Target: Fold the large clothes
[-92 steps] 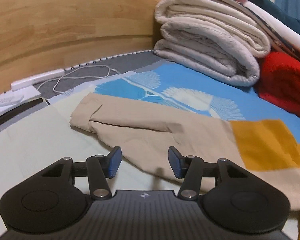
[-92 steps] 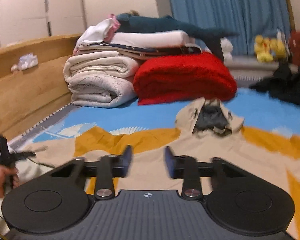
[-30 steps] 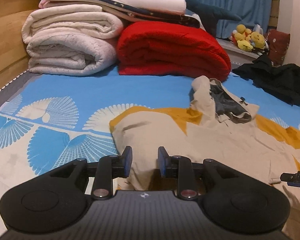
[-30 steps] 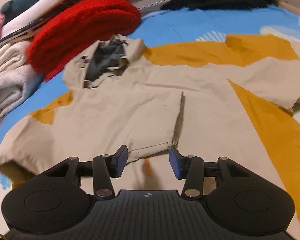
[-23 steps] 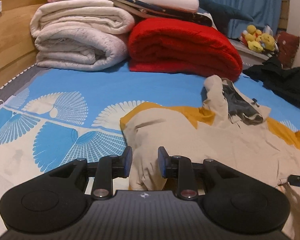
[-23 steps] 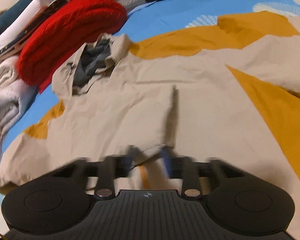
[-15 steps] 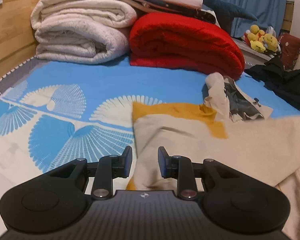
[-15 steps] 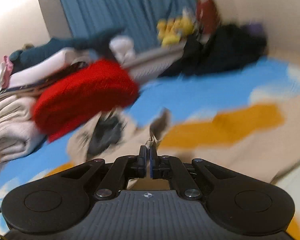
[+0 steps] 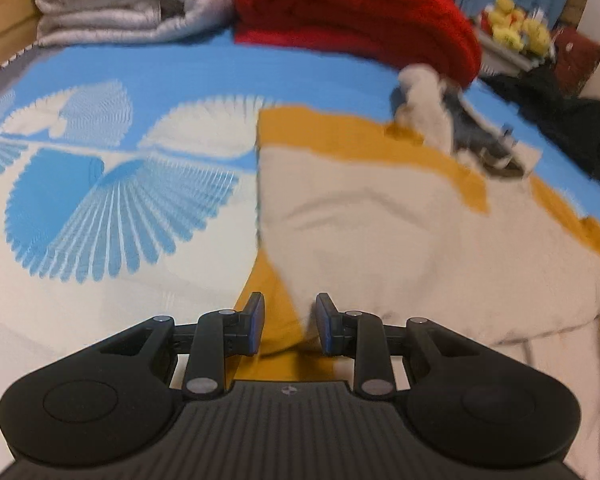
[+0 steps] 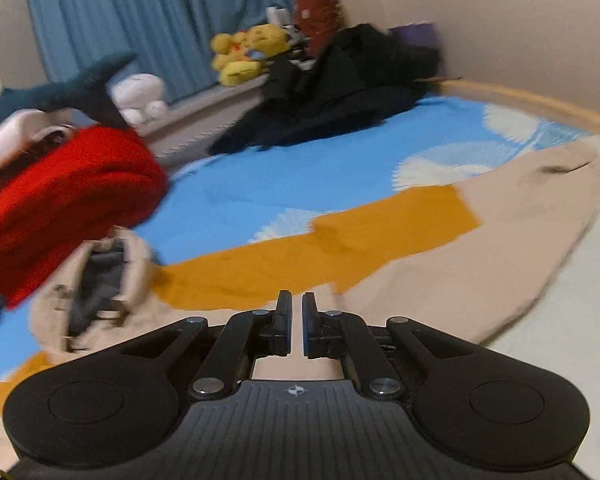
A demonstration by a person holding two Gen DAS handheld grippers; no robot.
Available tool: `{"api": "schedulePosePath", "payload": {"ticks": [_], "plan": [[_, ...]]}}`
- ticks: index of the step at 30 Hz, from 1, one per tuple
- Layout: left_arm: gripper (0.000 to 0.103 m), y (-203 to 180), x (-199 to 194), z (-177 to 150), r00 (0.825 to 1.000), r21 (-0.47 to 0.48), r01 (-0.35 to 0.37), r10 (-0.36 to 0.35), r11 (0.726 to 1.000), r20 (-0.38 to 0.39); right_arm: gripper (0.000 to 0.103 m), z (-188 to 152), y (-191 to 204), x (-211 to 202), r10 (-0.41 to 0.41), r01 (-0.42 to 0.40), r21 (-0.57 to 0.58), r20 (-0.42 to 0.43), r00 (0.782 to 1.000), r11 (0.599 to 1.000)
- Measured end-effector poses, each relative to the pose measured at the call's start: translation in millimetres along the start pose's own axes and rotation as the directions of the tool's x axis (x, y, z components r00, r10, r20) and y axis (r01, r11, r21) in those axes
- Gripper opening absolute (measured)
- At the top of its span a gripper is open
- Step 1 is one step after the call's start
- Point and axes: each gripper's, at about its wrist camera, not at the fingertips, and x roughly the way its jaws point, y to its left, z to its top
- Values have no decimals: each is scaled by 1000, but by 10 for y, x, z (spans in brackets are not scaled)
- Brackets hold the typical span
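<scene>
A large beige and mustard hooded jacket [image 9: 380, 216] lies on the blue patterned bed sheet [image 9: 140, 80], its left side folded over the body. My left gripper [image 9: 287, 328] is open low over the jacket's near folded edge, with mustard cloth between the fingers. In the right wrist view the jacket's right sleeve [image 10: 500, 236] stretches out to the right and the hood [image 10: 100, 276] lies at left. My right gripper [image 10: 296, 324] has a narrow gap between its fingers and nothing shows in it; it hovers just above the jacket's body.
A red blanket [image 9: 352, 4] and folded white quilts [image 9: 128, 0] are stacked at the bed's head. A black garment pile [image 10: 340, 92], yellow plush toys [image 10: 248, 52] and a shark plush [image 10: 60, 92] sit by the blue curtain. A wooden bed frame edge [image 10: 540, 108] runs at right.
My right gripper closed on the jacket's edge, lifted it over, and its fingers have now parted slightly, free of the cloth. The left gripper has dropped lower and closer to the folded edge.
</scene>
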Motion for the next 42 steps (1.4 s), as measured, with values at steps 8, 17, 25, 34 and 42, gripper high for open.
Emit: {"api": "schedulePosePath", "payload": {"ticks": [8, 17, 25, 34, 42], "plan": [[39, -47, -11, 64, 998, -26, -68, 69, 997, 12, 20, -272, -182, 491, -49, 54, 6, -327, 944, 999], [34, -198, 193, -68, 996, 29, -8, 11, 1000, -93, 26, -144, -73, 271, 13, -18, -24, -193, 981, 1000], [34, -391, 67, -37, 998, 46, 38, -36, 998, -51, 43, -240, -159, 623, -114, 88, -99, -301, 947, 991], [34, -373, 59, -41, 999, 46, 20, -18, 999, -50, 44, -171, -227, 523, -143, 116, -110, -288, 947, 987], [40, -588, -433, 122, 997, 104, -14, 6, 994, 81, 44, 242, -138, -85, -60, 49, -155, -67, 996, 987]]}}
